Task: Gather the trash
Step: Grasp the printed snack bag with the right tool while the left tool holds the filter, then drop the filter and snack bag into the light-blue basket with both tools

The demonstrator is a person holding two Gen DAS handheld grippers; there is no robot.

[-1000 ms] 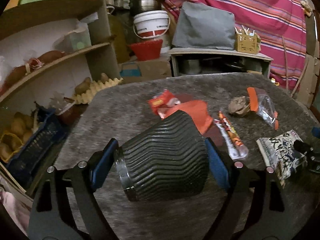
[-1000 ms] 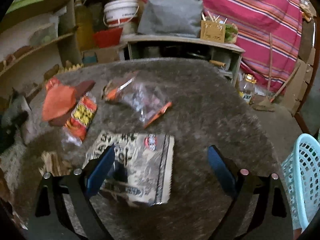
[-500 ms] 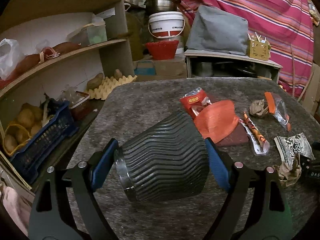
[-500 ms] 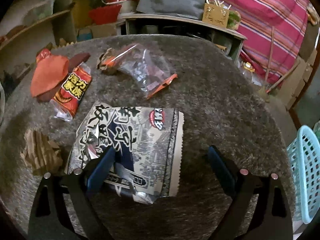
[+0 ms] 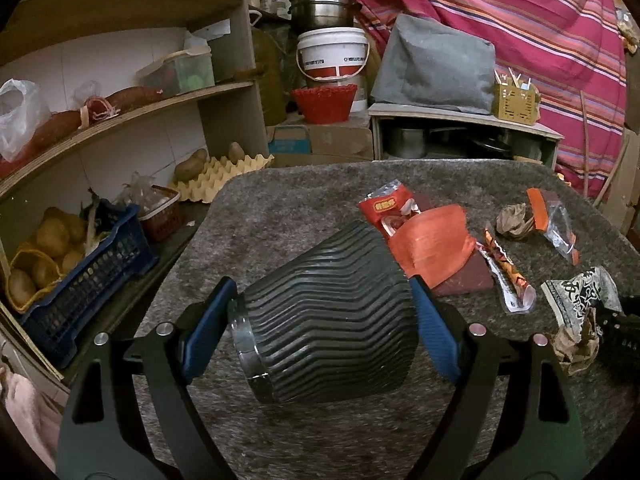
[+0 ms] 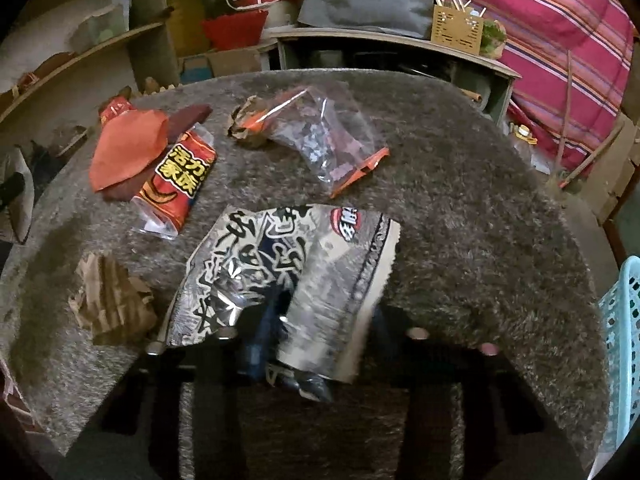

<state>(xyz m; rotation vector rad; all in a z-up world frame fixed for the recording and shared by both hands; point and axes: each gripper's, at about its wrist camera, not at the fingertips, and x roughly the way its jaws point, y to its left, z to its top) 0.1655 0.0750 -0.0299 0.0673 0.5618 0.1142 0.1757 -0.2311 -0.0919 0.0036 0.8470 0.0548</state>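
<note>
Right wrist view: the right gripper [image 6: 316, 344], jaws just closing, is pinching the black-and-white snack wrapper [image 6: 288, 272] near the table's [image 6: 460, 200] front edge; the left gripper [image 5: 320, 320] is clamping the ribbed black bin [image 5: 328, 320].

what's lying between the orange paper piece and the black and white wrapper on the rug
A red snack packet with yellow lettering lies between the orange paper and black-and-white wrapper, in the right wrist view.

Left gripper [image 5: 323, 322] angles gently downward, its blue-padded fingers [image 5: 208, 330] spread wide and pressed on either side of a ribbed dark-grey bin [image 5: 328, 316] lying sideways. Right gripper [image 6: 316, 344] tips steeply down, jaws just closing, pinching a crinkled black-and-white printed snack packet [image 6: 288, 280] between them.
</note>
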